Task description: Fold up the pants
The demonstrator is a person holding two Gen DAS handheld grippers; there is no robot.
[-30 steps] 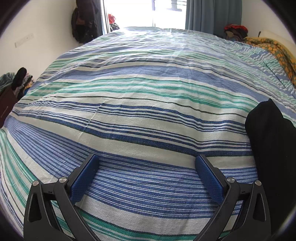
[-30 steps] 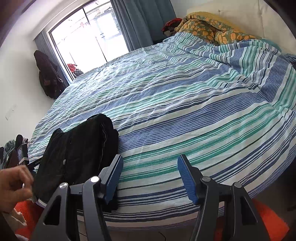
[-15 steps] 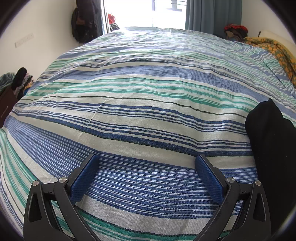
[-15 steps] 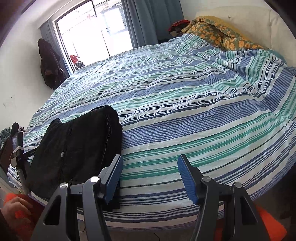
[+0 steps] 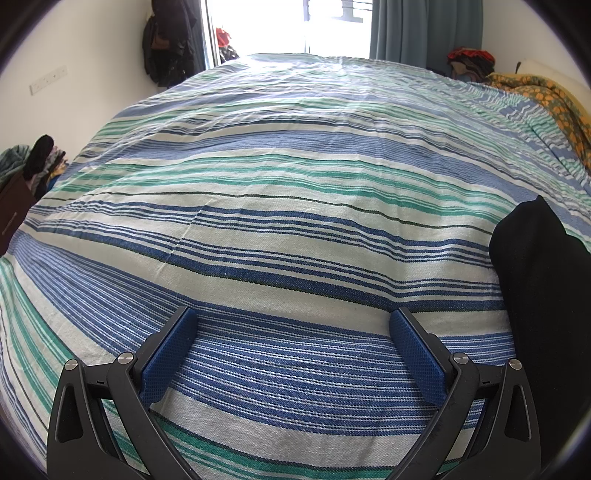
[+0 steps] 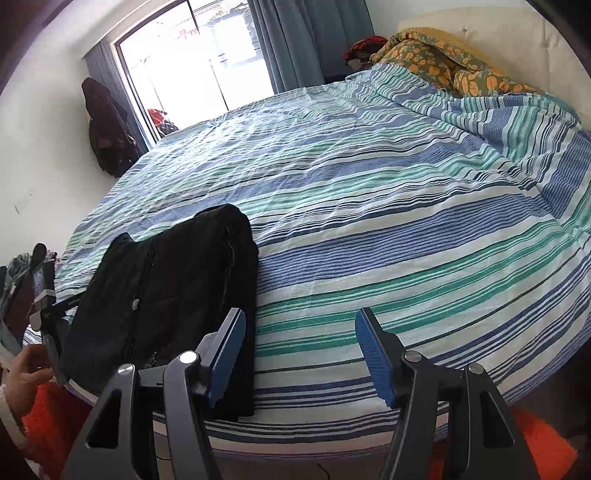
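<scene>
Left wrist view: the left gripper (image 5: 291, 332) stands wide apart, nothing between its blue pads (image 5: 168, 354), and both fingers sit low over the striped bedspread (image 5: 295, 206). Off to its right, at the frame's edge, a dark slab of the black pants (image 5: 539, 280) lies on the spread, just beside the right-hand finger but not between the two; whether cloth and finger touch cannot be told. Far behind, a bright window (image 5: 295, 26) with a blue curtain (image 5: 424, 29), dark clothes hanging on the wall (image 5: 166, 37) at left, and an orange-patterned blanket (image 5: 554, 99) at the far right.

Right wrist view, from left: a bare hand (image 6: 26, 373) at the frame's edge grips the other tool's handle (image 6: 46, 317), which lies against the near-left edge of the bed. Next come the pants (image 6: 177, 291), folded into a compact dark bundle with a zip seam and a small button showing, lying at the near edge of the bedspread (image 6: 406, 221). The right gripper (image 6: 299, 350) is spread wide and holds nothing; its left finger overlaps the bundle's right edge in the picture, while its right finger is over bare stripes, so the pants sit to the left of the opening. Further right the spread rumples up toward the patterned blanket (image 6: 443, 62) and a pale headboard (image 6: 517, 33).
</scene>
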